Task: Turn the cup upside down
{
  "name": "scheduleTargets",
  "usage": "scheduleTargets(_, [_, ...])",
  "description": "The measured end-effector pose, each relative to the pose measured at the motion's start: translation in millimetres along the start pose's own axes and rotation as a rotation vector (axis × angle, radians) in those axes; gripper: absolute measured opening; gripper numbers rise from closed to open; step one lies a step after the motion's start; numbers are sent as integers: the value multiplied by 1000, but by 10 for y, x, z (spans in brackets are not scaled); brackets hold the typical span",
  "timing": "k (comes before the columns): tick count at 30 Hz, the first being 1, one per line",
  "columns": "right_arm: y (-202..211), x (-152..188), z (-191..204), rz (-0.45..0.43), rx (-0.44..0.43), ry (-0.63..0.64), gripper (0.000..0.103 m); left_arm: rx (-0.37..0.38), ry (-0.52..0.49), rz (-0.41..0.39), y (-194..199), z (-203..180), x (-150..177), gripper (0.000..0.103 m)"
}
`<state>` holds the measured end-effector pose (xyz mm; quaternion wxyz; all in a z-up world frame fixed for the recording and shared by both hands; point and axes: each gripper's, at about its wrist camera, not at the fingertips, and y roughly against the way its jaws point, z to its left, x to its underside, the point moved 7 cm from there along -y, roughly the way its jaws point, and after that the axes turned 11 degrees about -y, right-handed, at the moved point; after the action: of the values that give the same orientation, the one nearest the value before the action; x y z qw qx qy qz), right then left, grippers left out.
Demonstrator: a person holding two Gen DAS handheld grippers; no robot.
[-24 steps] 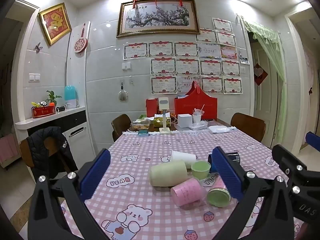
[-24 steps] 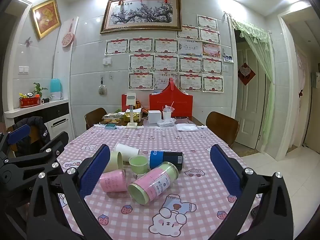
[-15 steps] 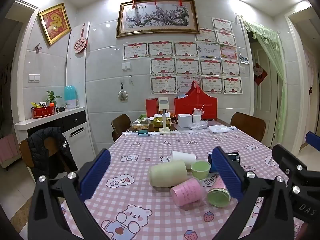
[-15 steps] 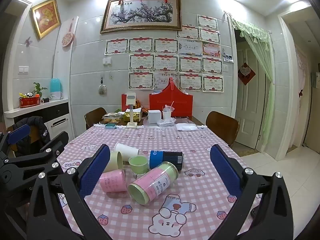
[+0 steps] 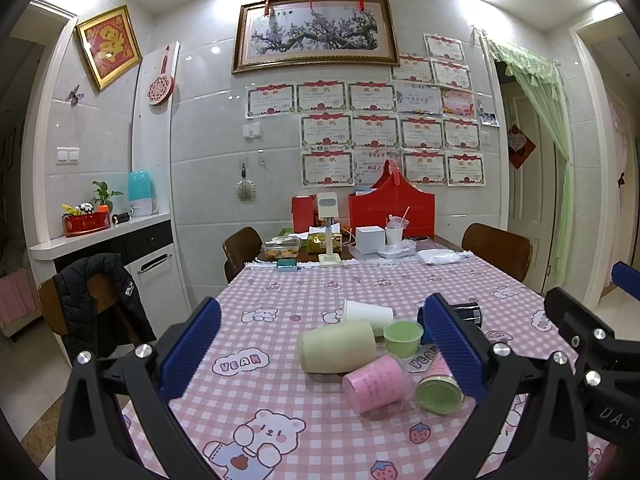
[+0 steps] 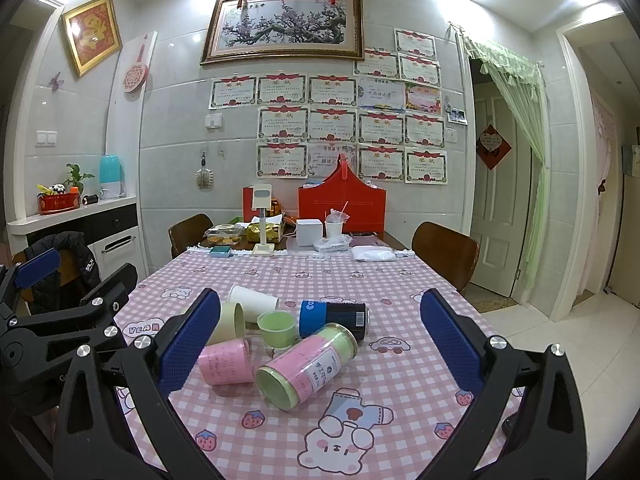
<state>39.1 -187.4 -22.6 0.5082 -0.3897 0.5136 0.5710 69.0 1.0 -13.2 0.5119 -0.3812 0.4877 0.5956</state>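
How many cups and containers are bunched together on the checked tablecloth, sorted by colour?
White: 1, white paper cup
Cream: 1, cream cup
Green: 1, small green cup
Pink: 1, pink cup
Pink and green: 1, jar
Blue and black: 1, can
Total: 6

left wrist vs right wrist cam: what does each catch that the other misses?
Left wrist only: the cream cup's closed base and full side, and the right gripper's body at the right edge.

Right wrist only: the cream cup's open mouth, the whole blue-and-black can, the long side of the pink-labelled green jar, and the left gripper's body at the left edge.

Both: the pink cup, the small green cup and the white paper cup, clustered on the checked tablecloth. Left gripper and right gripper fingers spread wide, holding nothing.
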Motion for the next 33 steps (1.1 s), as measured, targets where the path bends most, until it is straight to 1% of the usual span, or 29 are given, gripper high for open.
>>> scheduleTargets(22, [-52,11,23,2,2,2,97,-3,0,5,-92,57,47,99])
scheduleTargets(27, [-107,84,61,0,0,3,97,-8,5,8,-140,48,86,99])
scheduleTargets(33, [-138,57,160,-3,-6,7,97,-13,7,5,-155,54,89,99])
